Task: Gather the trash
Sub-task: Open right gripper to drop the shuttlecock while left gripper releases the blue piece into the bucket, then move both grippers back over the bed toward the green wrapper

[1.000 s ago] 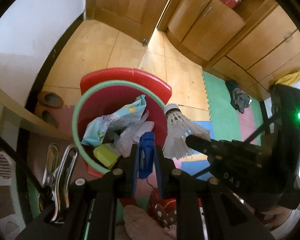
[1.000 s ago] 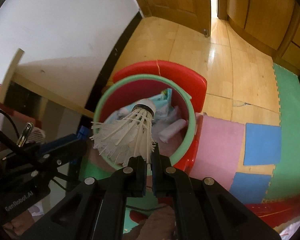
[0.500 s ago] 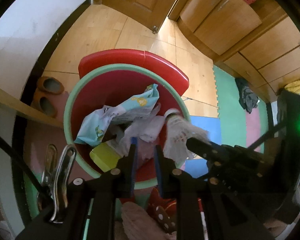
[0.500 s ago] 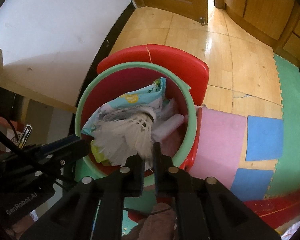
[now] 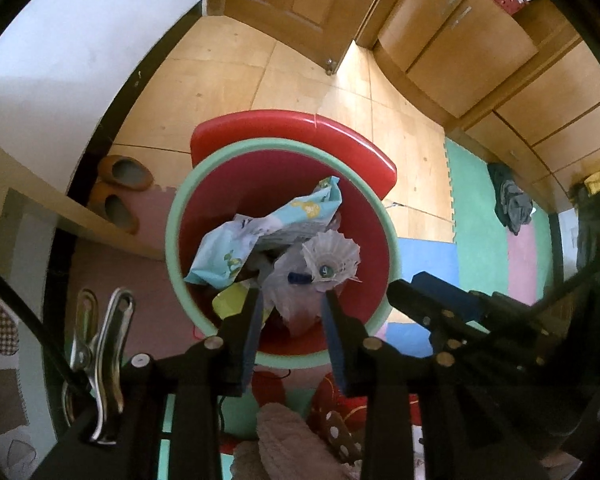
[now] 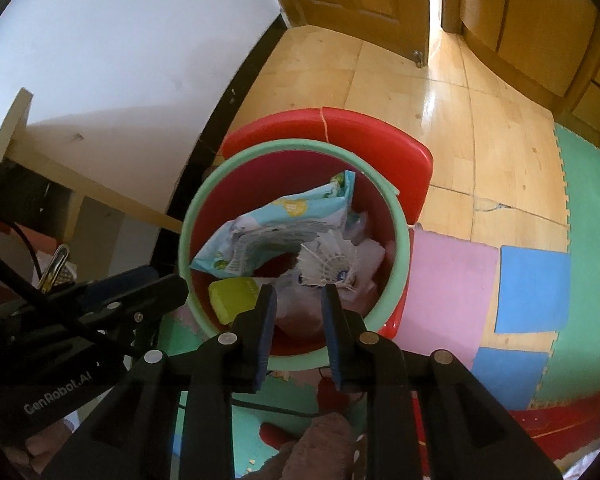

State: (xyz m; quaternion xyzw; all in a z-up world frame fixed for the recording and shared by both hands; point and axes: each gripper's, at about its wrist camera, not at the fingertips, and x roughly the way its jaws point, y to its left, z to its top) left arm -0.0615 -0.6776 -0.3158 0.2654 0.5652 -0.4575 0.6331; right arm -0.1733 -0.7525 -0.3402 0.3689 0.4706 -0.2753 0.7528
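Note:
A red bin with a green rim point(image 5: 176, 216) point(image 6: 188, 232) stands on the floor below both grippers. Inside it lie a light-blue wrapper point(image 5: 268, 232) point(image 6: 276, 228), a yellow-green piece point(image 5: 230, 304) point(image 6: 232, 298), white plastic, a small blue item point(image 5: 299, 278) and a white shuttlecock point(image 5: 332, 256) point(image 6: 330, 262). Above the bin's near side my left gripper point(image 5: 292, 300) is open with nothing between its fingers. My right gripper point(image 6: 298, 294) hangs open and empty too. In the left wrist view the right gripper's body point(image 5: 460, 312) shows at the right.
A red stool point(image 5: 300, 128) point(image 6: 340, 128) stands behind the bin. Brown slippers point(image 5: 120, 184) lie by the wall at the left, under a wooden shelf edge point(image 5: 60, 200). Coloured foam mats point(image 6: 532, 280) cover the floor on the right, with cabinets point(image 5: 460, 40) and a door beyond.
Both grippers have opened. The blue item left the left gripper and the shuttlecock left the right gripper; both now lie in the bin. The views moved closer over the bin.

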